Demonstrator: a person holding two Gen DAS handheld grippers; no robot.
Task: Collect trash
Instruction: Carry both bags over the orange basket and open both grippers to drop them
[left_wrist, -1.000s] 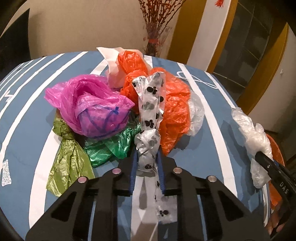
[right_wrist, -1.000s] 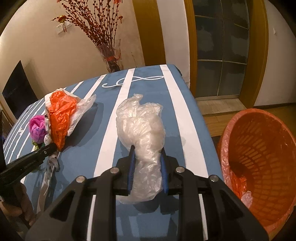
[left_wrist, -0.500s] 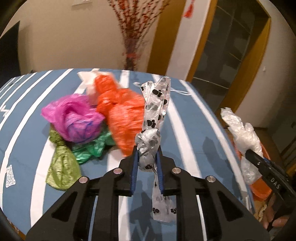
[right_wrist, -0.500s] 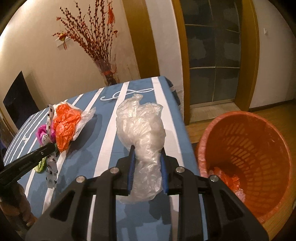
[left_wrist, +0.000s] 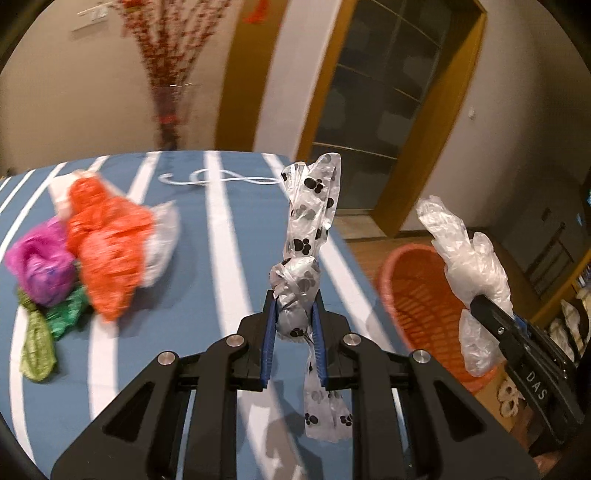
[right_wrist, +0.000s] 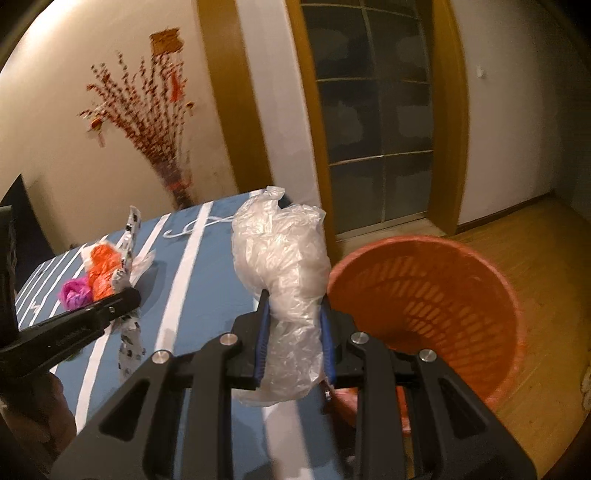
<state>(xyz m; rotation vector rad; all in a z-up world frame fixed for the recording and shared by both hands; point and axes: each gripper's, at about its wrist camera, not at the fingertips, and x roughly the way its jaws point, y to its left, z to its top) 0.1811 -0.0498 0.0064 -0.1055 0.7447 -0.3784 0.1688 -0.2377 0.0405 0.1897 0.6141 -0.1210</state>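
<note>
Left wrist view: left claw (left_wrist: 292, 325) pinches a knotted paw-print bag (left_wrist: 301, 291) at the knot; bag stands upright between the blue pads, tail hanging below. It is off the tabletop (left_wrist: 229, 266), over the near right part of the blue striped cloth. Orange basket (left_wrist: 417, 295) lies to the right of this claw, on the floor beyond the tabletop edge, mouth tipped toward the camera. Right claw (left_wrist: 480, 299) enters from the right, clamped on a clear bag (left_wrist: 469, 258) that shows in front of the basket. Left on the cloth, a pile remains: orange bag (left_wrist: 107, 251), pink bag (left_wrist: 40, 262), green bags (left_wrist: 48, 325).

Right wrist view: right claw (right_wrist: 293, 332) pressed onto the clear bag (right_wrist: 284, 266), long axis upright, bulging above and below the pads. Basket (right_wrist: 436, 295) sits just right of and below the claw tips, mouth open toward it. Left claw (right_wrist: 129, 295) shows at left with the paw-print bag (right_wrist: 127, 254), further from the basket.

Judgement: the right hand is nearer; its bag needs a short carry right and down over the rim before release. The left bag must cross the tabletop edge first.
</note>
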